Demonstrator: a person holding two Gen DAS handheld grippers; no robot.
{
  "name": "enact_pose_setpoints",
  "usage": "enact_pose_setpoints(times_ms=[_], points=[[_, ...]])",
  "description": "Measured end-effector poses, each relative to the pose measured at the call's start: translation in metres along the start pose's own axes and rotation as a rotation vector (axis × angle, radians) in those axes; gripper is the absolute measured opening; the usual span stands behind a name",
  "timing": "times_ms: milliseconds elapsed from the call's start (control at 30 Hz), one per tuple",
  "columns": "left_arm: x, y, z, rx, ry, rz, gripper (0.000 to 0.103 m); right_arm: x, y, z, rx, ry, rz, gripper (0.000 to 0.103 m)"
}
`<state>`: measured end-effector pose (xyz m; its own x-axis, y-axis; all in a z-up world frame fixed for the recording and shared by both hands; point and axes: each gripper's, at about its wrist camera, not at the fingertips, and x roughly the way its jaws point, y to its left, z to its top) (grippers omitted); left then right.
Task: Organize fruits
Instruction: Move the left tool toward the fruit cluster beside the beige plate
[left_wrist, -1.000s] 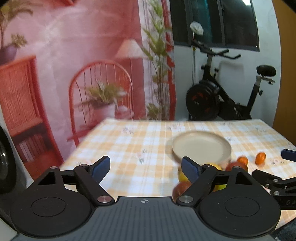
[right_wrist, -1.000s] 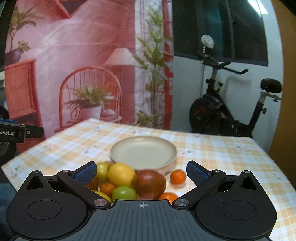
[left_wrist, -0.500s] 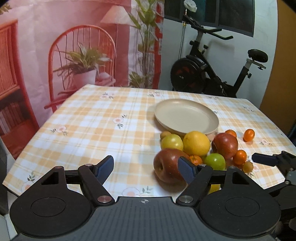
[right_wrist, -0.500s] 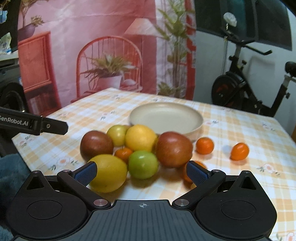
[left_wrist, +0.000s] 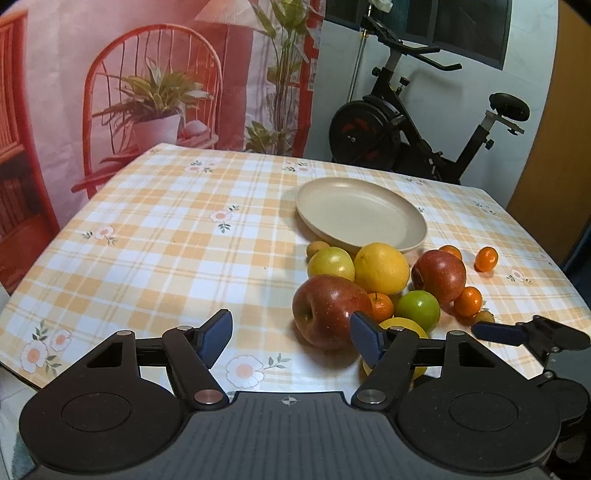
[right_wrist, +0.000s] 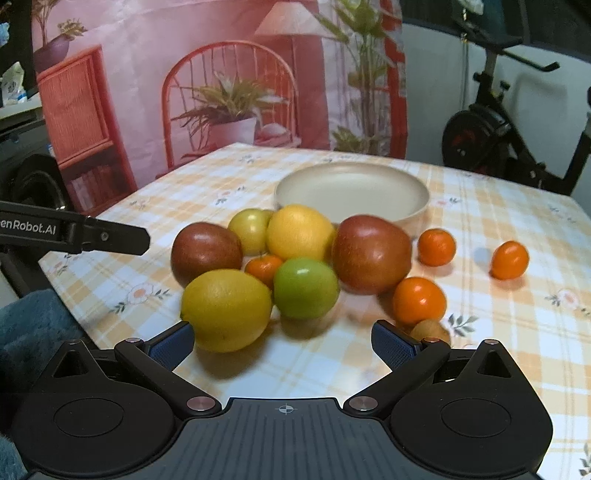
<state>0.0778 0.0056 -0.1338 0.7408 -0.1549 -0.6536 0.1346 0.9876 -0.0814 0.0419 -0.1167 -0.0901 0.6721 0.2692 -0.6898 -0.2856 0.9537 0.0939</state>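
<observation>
A pile of fruit lies on the checked tablecloth in front of a beige plate (left_wrist: 360, 214) (right_wrist: 351, 192) with nothing on it. My left gripper (left_wrist: 291, 338) hovers over the near table edge. Its jaws are closing with nothing between them, and a red apple (left_wrist: 330, 310) (right_wrist: 206, 254) lies just beyond its right finger. My right gripper (right_wrist: 284, 341) is open, short of a lemon (right_wrist: 227, 308) and a green apple (right_wrist: 306, 288) (left_wrist: 419, 309). Also in the pile are a second red apple (right_wrist: 371, 253) (left_wrist: 439, 275), a yellow citrus (right_wrist: 299, 232) (left_wrist: 381, 267), a yellow-green apple (right_wrist: 250, 229) (left_wrist: 331, 263) and several mandarins (right_wrist: 419, 301).
One mandarin (right_wrist: 509, 259) (left_wrist: 485, 258) sits apart to the right. An exercise bike (left_wrist: 406, 136) stands behind the table, next to a pink printed backdrop (left_wrist: 147, 74). Blue cloth (right_wrist: 29, 325) shows at the lower left. The tablecloth's left half (left_wrist: 166, 240) holds nothing.
Both grippers have dropped and tipped downward, so the plate and fruit pile now sit closer and fuller in view. The left jaws have narrowed.
</observation>
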Motion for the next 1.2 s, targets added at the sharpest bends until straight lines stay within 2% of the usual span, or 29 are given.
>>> enact_pose_setpoints(times_ms=[133,367,600,800,967,1200], points=[[0.004,0.001,0.0,-0.015,0.018,-0.026,0.066,0.002,0.007,-0.001,-0.038,0.017,0.037,0.094],[0.007,-0.004,-0.002,-0.008,0.026,-0.065,0.06,0.004,0.018,-0.003,-0.096,0.044,0.075,0.071],[0.013,-0.007,-0.002,-0.001,0.05,-0.123,0.056,0.008,0.018,-0.004,-0.109,0.058,0.1,0.065],[0.017,-0.013,0.002,0.005,0.067,-0.22,0.055,0.012,0.017,-0.006,-0.11,0.063,0.112,0.063],[0.026,-0.027,0.002,0.043,0.11,-0.287,0.055,0.012,0.015,-0.006,-0.107,0.057,0.116,0.063],[0.038,-0.035,-0.002,0.071,0.176,-0.289,0.055,0.012,0.014,-0.007,-0.103,0.054,0.121,0.063]])
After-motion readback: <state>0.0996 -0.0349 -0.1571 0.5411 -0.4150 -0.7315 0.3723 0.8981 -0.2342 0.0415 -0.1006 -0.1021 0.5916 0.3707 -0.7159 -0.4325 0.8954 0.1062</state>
